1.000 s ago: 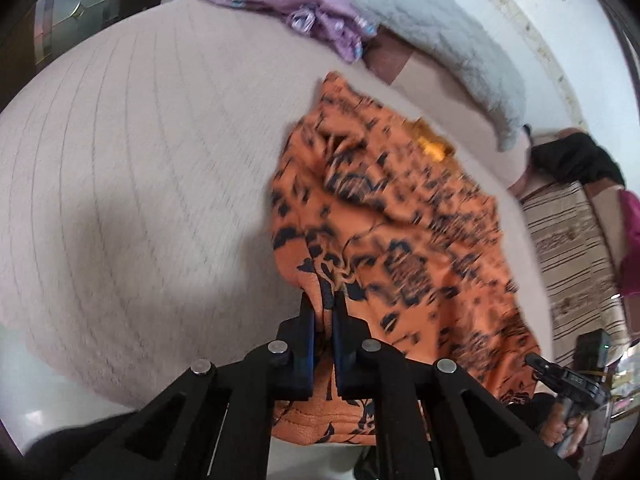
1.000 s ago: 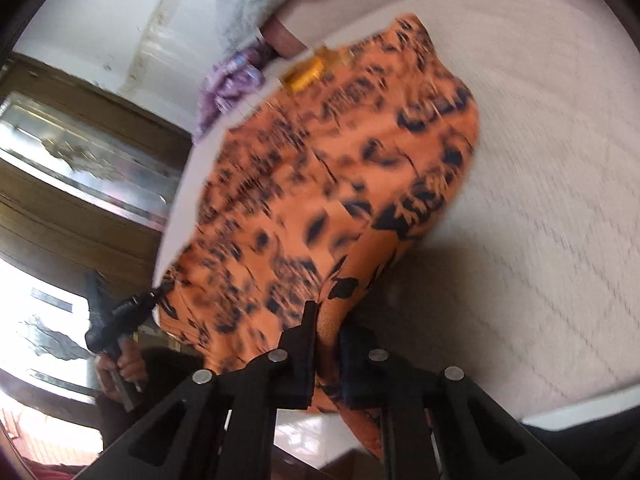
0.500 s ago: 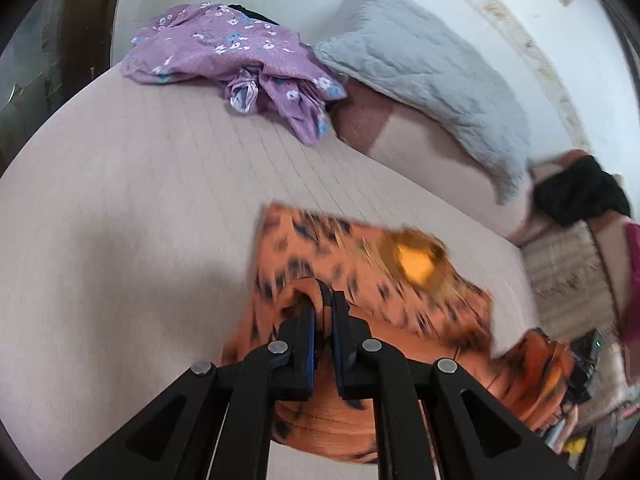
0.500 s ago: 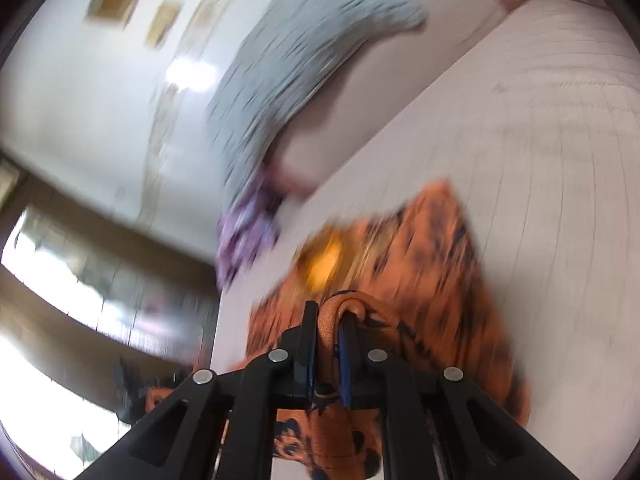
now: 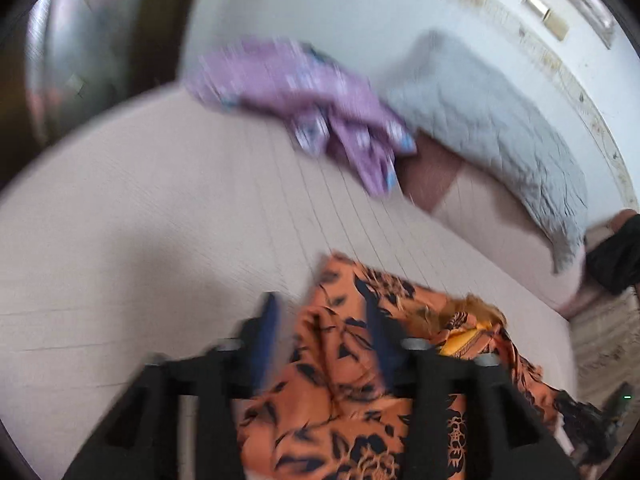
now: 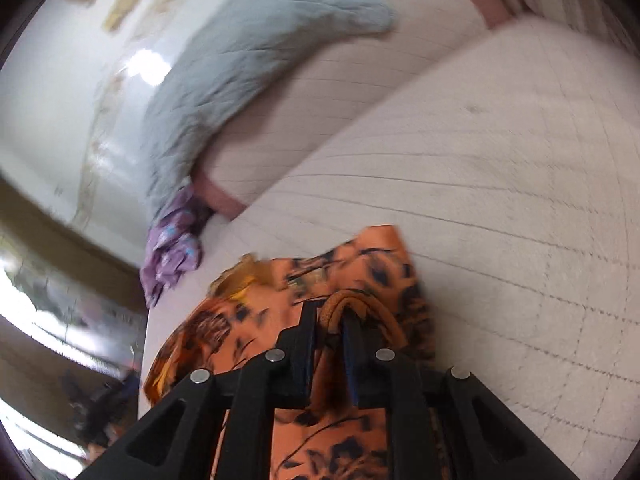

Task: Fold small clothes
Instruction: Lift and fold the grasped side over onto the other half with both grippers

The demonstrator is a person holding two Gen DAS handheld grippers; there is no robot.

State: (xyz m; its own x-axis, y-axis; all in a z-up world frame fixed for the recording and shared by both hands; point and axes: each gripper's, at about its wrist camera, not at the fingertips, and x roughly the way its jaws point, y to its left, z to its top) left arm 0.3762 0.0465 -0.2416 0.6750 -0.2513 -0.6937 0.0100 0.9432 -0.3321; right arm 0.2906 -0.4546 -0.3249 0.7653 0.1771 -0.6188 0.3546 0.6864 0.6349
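Note:
An orange garment with a black flower print [image 5: 360, 372] lies folded over on the pale bed cover [image 5: 160, 220]. My left gripper [image 5: 322, 312] is open, its jaws apart over the garment's left edge, holding nothing. In the right wrist view the same garment [image 6: 360, 268] lies ahead. My right gripper [image 6: 330, 320] still has a rolled hem of the garment [image 6: 352, 300] between its nearly closed jaws. The left wrist view is blurred by motion.
A purple flowered garment [image 5: 320, 104] lies at the far side of the bed beside a grey quilted pillow [image 5: 500, 120]. Both show in the right wrist view, the purple garment [image 6: 172, 244] and the pillow [image 6: 240, 60]. A dark object [image 5: 616, 252] sits at the right.
Both grippers carried the garment's near edge forward over its far part. My left gripper has opened and let go. The right jaws have parted slightly, with the hem still between them.

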